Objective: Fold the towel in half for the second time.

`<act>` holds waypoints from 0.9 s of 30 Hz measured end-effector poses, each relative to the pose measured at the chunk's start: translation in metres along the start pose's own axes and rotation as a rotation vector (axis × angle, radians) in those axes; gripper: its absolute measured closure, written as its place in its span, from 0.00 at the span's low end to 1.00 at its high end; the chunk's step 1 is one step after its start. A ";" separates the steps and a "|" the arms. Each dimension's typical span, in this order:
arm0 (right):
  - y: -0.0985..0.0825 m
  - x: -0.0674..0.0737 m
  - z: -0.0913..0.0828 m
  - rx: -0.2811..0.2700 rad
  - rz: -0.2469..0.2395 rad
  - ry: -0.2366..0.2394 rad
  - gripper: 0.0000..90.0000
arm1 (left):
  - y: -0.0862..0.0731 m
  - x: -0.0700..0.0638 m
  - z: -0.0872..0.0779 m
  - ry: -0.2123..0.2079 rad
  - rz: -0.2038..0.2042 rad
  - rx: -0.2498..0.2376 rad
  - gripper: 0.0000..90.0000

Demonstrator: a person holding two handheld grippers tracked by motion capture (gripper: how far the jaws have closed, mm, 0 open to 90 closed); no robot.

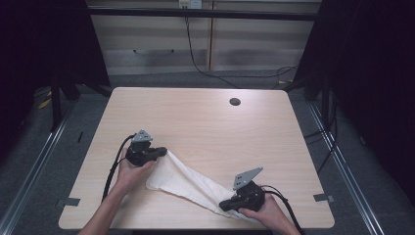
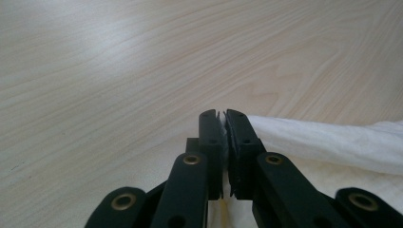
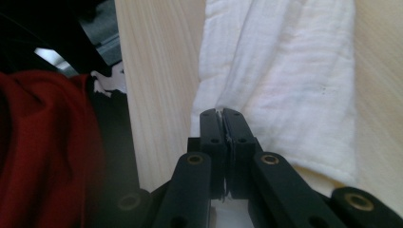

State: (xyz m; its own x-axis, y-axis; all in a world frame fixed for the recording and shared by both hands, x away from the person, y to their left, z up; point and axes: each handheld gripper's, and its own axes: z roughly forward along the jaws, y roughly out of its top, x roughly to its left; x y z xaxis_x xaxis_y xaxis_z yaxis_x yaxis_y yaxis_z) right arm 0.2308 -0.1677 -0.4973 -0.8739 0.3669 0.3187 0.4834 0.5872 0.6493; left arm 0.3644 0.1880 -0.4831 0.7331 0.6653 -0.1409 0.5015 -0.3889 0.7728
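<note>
A: White cotton, by the look of it: a cloth (image 1: 188, 183) lies stretched slantwise over the near half of the pale wood tabletop (image 1: 205, 122), from left of the middle down toward the near right edge.

B: And who has hold of it?

A: Both. The left gripper (image 1: 164, 152) pinches the cloth's far-left corner; in the left gripper view its fingers (image 2: 211, 137) are pressed together with a thin edge of the cloth (image 2: 332, 142) caught between them, the rest trailing off to the right over the wood.

B: The other end?

A: The right gripper (image 1: 222, 205) sits at the near right, close to the tabletop's front edge. In the right gripper view its fingers (image 3: 237, 135) are likewise clamped on a fold of the cloth (image 3: 285, 85), which runs away from them in soft lengthwise creases.

B: Is the cloth taut?

A: Not quite. It rests on the wood, broad and rumpled near the left hand (image 1: 129, 174), narrowing to a strip toward the right hand (image 1: 266, 215).

B: Any bowl, box or tray about?

A: The only other mark on the wood is a small dark round hole (image 1: 235, 102) toward the far right. Beyond the tabletop's edge, the right gripper view catches a red fabric (image 3: 47, 142).
</note>
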 end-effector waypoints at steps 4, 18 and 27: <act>0.004 -0.004 0.000 0.013 0.005 -0.039 0.99 | 0.002 0.001 -0.003 -0.013 -0.019 -0.029 0.96; 0.016 -0.066 -0.025 0.021 0.104 -0.305 0.99 | 0.024 -0.018 -0.009 -0.090 0.043 -0.120 0.95; 0.015 -0.072 -0.027 -0.001 0.125 -0.321 0.99 | 0.017 -0.050 -0.023 -0.156 0.189 -0.059 0.95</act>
State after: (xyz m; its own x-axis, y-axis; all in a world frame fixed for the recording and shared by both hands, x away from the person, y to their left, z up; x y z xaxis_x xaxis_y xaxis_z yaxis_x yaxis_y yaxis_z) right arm 0.2996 -0.2048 -0.4924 -0.7473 0.6444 0.1619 0.5853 0.5232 0.6194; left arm 0.3254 0.1626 -0.4490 0.8758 0.4759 -0.0812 0.3247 -0.4563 0.8285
